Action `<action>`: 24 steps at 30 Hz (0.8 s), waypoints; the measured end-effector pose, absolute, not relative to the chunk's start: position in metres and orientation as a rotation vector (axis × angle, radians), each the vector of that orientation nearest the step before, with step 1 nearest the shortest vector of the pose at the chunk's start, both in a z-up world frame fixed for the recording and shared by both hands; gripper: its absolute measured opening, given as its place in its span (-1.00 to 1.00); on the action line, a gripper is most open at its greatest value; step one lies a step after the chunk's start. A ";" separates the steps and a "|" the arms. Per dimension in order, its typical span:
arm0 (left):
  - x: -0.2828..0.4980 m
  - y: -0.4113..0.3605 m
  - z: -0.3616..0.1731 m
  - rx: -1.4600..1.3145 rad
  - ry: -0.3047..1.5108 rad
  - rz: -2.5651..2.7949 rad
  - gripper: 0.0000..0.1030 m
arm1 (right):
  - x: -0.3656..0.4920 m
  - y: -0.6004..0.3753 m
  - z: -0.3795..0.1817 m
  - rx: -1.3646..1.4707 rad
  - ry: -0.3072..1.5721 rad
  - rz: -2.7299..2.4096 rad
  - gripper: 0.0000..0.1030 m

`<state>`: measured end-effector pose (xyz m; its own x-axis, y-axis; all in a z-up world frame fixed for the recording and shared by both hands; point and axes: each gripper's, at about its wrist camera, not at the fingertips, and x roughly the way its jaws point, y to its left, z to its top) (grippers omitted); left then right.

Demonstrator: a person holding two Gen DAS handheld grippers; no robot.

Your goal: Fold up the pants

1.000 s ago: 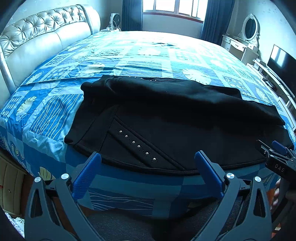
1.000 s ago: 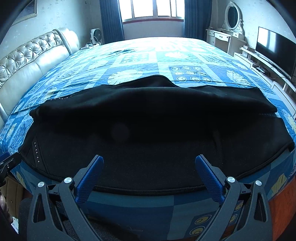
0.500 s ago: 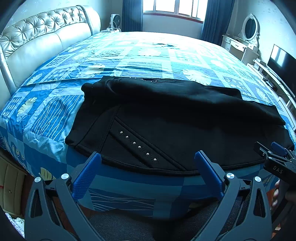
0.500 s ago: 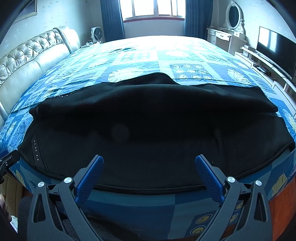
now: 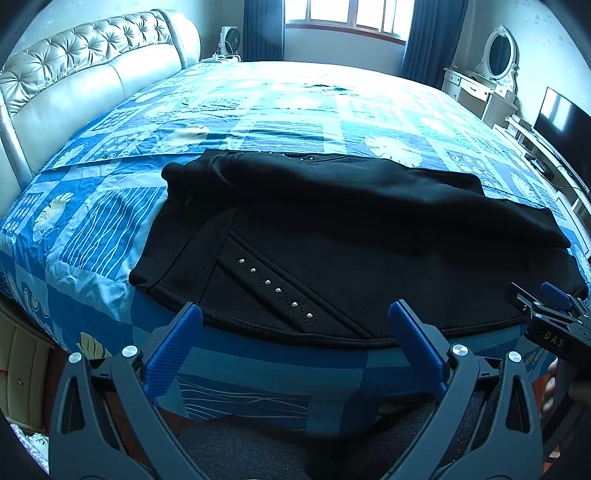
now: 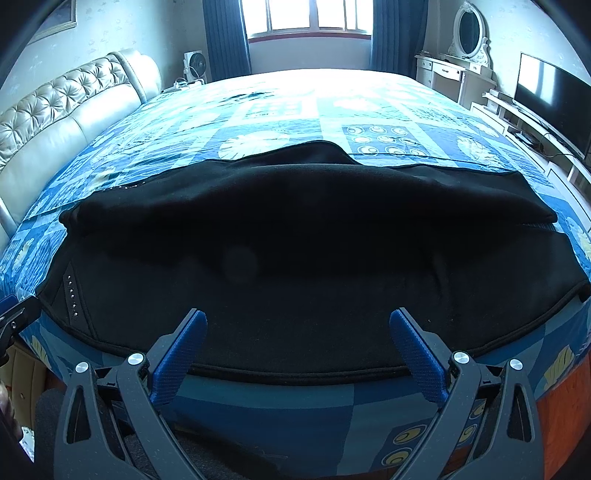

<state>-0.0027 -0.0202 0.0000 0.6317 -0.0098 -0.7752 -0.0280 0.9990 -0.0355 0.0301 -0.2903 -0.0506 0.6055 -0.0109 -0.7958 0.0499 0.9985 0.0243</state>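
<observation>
Black pants [image 5: 351, 236] lie across the near edge of the bed, one layer folded over the other, with a row of silver studs [image 5: 275, 290] near the left end. They fill the right wrist view [image 6: 295, 254] too. My left gripper [image 5: 295, 314] is open and empty, just short of the pants' near hem by the studs. My right gripper [image 6: 297, 325] is open and empty, its tips over the near hem at the pants' middle. It also shows at the right edge of the left wrist view [image 5: 546, 314].
The bed has a blue patterned quilt [image 5: 295, 107] and a tufted headboard [image 5: 74, 85] on the left. A dresser with an oval mirror [image 6: 467, 29] and a TV [image 6: 550, 99] stand to the right. A fan [image 6: 194, 66] stands by the window.
Both grippers have eased slightly toward the pants' near hem. The pants have not moved and both grippers stay open.
</observation>
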 end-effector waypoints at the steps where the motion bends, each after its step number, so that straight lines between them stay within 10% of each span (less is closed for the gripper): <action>1: -0.003 -0.021 0.000 -0.044 0.886 0.011 0.96 | 0.030 -0.290 -0.051 0.045 0.920 -0.035 0.92; 24: -0.002 -0.018 -0.001 -0.048 0.893 0.016 0.96 | 0.029 -0.287 -0.053 0.042 0.929 -0.025 0.92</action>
<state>-0.0018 -0.0181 -0.0011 0.6274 -0.0062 -0.7787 -0.0336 0.9988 -0.0350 0.0293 -0.2875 -0.0530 0.5982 -0.0029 -0.8013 0.0394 0.9989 0.0259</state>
